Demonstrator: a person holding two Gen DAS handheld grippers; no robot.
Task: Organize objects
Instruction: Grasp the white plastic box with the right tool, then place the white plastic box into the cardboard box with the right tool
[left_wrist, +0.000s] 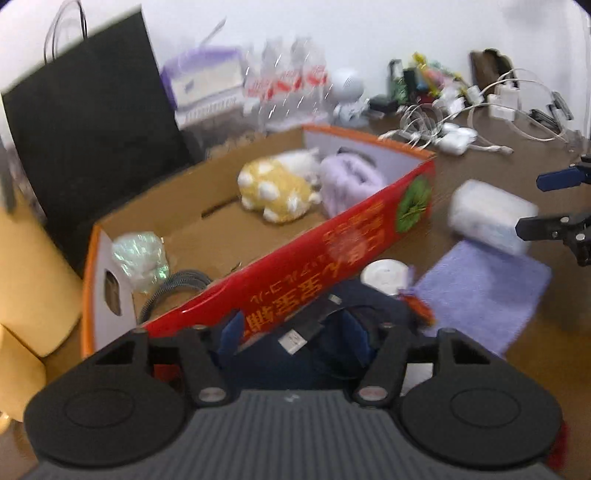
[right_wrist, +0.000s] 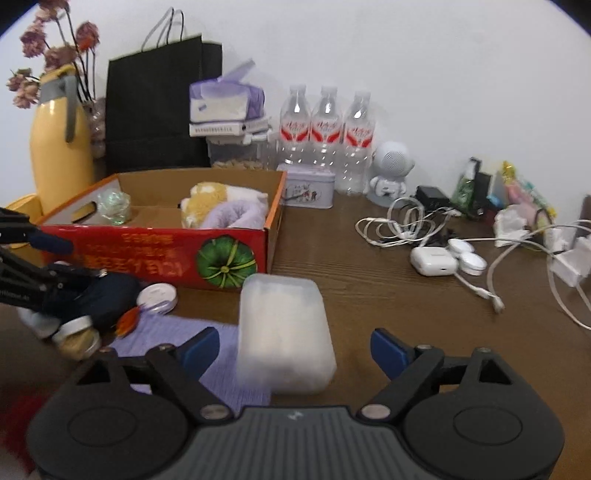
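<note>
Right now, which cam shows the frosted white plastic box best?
Right wrist: the frosted white plastic box sits centred, close and whole between its open tool's tips. Left wrist shows the box smaller and motion-blurred near the right edge.

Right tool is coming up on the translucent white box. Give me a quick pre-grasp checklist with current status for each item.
1. Right tool open: ok.
2. Translucent white box lined up between its fingers: ok; they stand apart from its sides.
3. Box fully on the table: not ok; one edge overlaps the purple cloth.
4. Room left in the cardboard box: ok; bare floor shows beside the plush toys.
5. Left tool out of the way: ok; it is over the dark blue item.
6. Whether the left tool is gripping anything: cannot tell.
</note>
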